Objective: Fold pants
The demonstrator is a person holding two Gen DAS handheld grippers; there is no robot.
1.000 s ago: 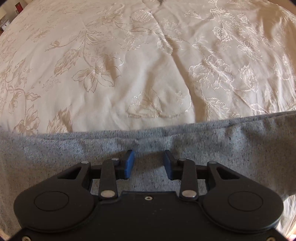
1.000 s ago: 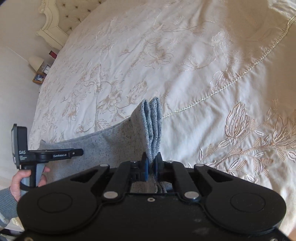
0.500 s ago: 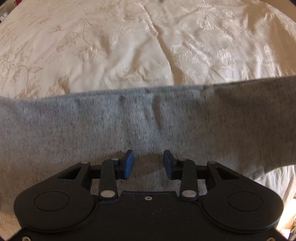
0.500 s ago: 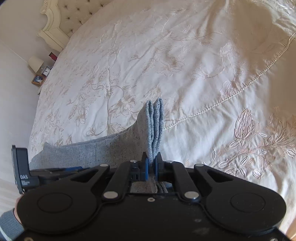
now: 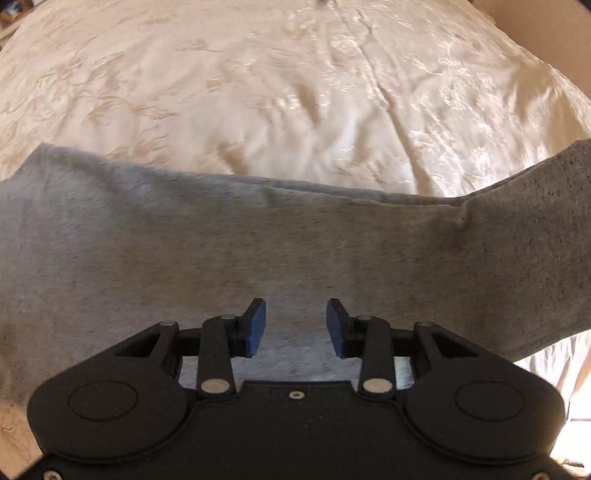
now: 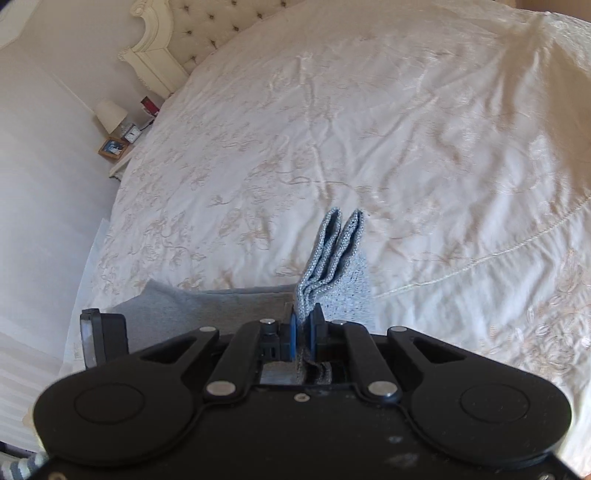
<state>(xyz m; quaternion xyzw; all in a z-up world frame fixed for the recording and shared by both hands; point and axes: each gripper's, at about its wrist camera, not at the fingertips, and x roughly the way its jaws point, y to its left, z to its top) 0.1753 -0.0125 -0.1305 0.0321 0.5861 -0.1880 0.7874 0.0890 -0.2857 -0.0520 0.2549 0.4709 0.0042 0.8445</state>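
Note:
Grey knit pants (image 5: 258, 251) lie stretched across a cream embroidered bedspread (image 5: 258, 92). My left gripper (image 5: 295, 326) is open and empty, hovering over the middle of the pants. My right gripper (image 6: 303, 334) is shut on the doubled end of the pants (image 6: 336, 254), and the cuff edges stick up between its blue pads. The rest of the pants (image 6: 207, 306) runs left from that grip. The left gripper's body (image 6: 103, 338) shows at the left edge of the right wrist view.
The bedspread (image 6: 369, 129) spreads wide beyond the pants. A tufted headboard (image 6: 207, 26) stands at the far end. A nightstand with a lamp (image 6: 110, 114), clock and picture frame (image 6: 113, 147) sits by the wall at left.
The left gripper has moved forward over the pants, so more grey cloth fills its view. The right gripper has lifted and tilted up, still holding the pants end.

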